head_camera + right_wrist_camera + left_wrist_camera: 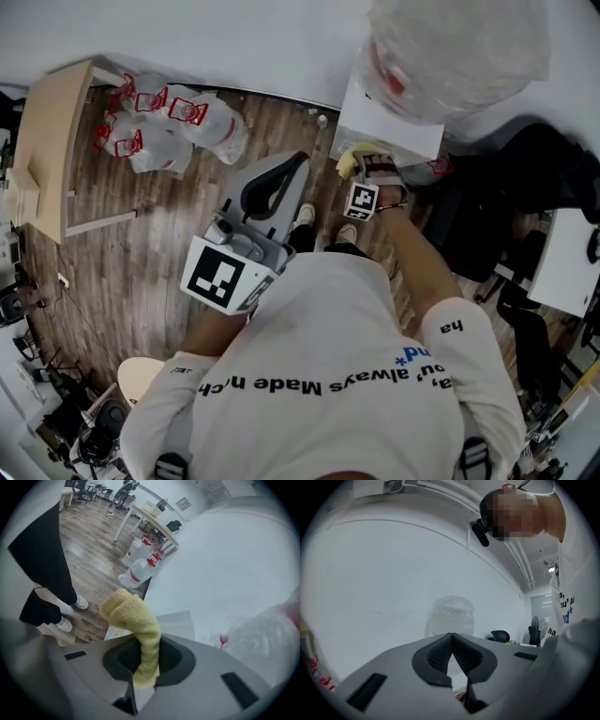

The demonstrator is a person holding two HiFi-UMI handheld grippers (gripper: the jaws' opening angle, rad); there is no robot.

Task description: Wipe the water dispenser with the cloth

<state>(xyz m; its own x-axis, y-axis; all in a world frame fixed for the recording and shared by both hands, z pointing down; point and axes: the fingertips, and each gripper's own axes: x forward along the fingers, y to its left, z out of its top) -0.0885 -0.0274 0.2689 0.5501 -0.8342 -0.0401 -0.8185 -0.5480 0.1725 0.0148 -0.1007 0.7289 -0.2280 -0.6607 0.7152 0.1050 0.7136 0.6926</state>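
Your right gripper (142, 665) clamps the yellow cloth (134, 620) (bunched above its jaws) beside the water dispenser (382, 127). Your left gripper (451, 641), jaws together and empty, sits farther from it.

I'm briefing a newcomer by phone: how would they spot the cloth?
Find the white water dispenser by the wall, under a clear bottle. Close beside it, the right gripper pinches the cloth. It is the only yellow, fluffy thing there.
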